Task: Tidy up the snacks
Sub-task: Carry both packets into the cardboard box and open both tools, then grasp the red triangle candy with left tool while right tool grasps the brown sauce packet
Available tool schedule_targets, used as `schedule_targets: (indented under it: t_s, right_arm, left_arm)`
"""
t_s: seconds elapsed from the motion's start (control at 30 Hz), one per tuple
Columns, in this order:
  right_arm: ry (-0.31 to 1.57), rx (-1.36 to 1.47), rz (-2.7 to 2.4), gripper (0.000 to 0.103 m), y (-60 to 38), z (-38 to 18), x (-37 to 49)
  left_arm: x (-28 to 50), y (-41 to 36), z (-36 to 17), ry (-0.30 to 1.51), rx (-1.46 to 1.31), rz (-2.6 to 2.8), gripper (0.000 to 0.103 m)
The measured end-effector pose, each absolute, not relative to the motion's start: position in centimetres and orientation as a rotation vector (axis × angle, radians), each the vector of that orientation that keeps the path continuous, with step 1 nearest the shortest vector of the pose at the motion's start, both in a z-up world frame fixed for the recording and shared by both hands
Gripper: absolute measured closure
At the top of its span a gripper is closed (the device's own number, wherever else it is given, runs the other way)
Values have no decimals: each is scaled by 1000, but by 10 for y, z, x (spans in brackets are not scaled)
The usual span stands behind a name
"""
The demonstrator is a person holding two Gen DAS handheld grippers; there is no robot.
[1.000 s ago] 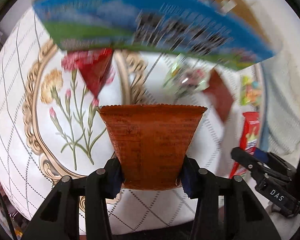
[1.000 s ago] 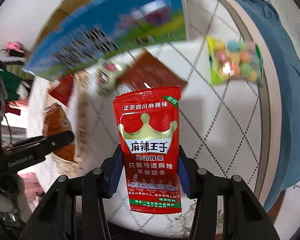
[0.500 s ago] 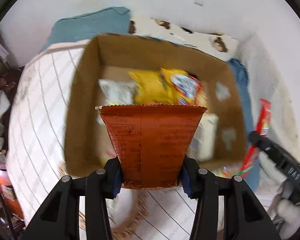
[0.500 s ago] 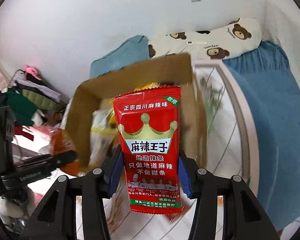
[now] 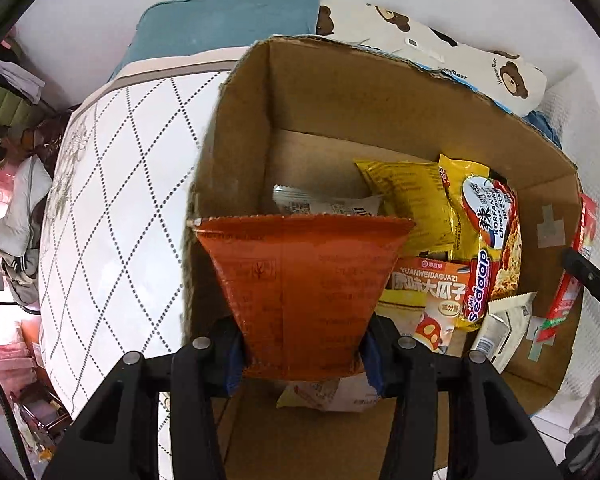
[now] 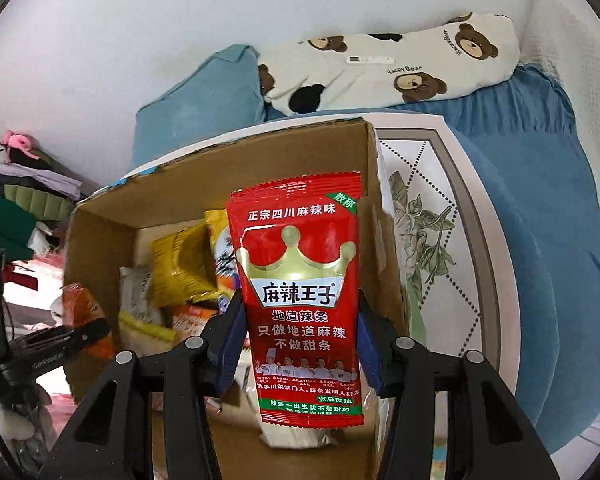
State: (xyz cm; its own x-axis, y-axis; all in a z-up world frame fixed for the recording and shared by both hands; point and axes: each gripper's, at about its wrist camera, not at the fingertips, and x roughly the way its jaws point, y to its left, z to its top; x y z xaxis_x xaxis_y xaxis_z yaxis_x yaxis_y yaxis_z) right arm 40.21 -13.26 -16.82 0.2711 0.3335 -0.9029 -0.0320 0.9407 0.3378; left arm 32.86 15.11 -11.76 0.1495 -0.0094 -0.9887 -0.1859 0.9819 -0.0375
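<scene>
The jaws of the left gripper (image 5: 302, 354) were clamped on the lower edges of an orange packet (image 5: 300, 288), a flat crinkly foil pouch flaring to a serrated top, hanging above the cardboard box (image 5: 236, 128) near its left wall, apparently for dropping in. The jaws of the right gripper (image 6: 298, 356) were opening around a glossy red spicy-strip packet (image 6: 300, 292), its sides touching the blue pads, above the box's right wall. Inside lay yellow noodle packs (image 5: 480, 240) and a seed bag (image 5: 428, 292). The box sat on a quilted bed (image 5: 112, 208).
</scene>
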Motion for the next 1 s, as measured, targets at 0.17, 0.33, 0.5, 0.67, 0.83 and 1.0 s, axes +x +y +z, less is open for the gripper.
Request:
schedule_targets:
  t_s: [0.17, 0.33, 0.5, 0.67, 0.83, 1.0]
  right_arm:
    - [1296, 278, 256, 4, -123, -174, 414]
    - [1280, 212, 215, 2, -110, -169, 411]
    - [1264, 195, 209, 2, -110, -165, 402]
    - [1246, 136, 197, 2, -107, -162, 382]
    - [1230, 104, 171, 2, -105, -163, 358]
    - [1197, 79, 154, 2, -104, -158, 337]
  left_arm:
    - [336, 152, -117, 1404, -236, 102, 24]
    - [337, 145, -114, 1400, -243, 90, 9]
    - [333, 142, -112, 1376, -233, 89, 9]
    - [318, 135, -109, 1329, -165, 116, 9]
    - [298, 125, -103, 1283, -102, 141, 9]
    - [282, 117, -91, 1225, -71, 154, 9]
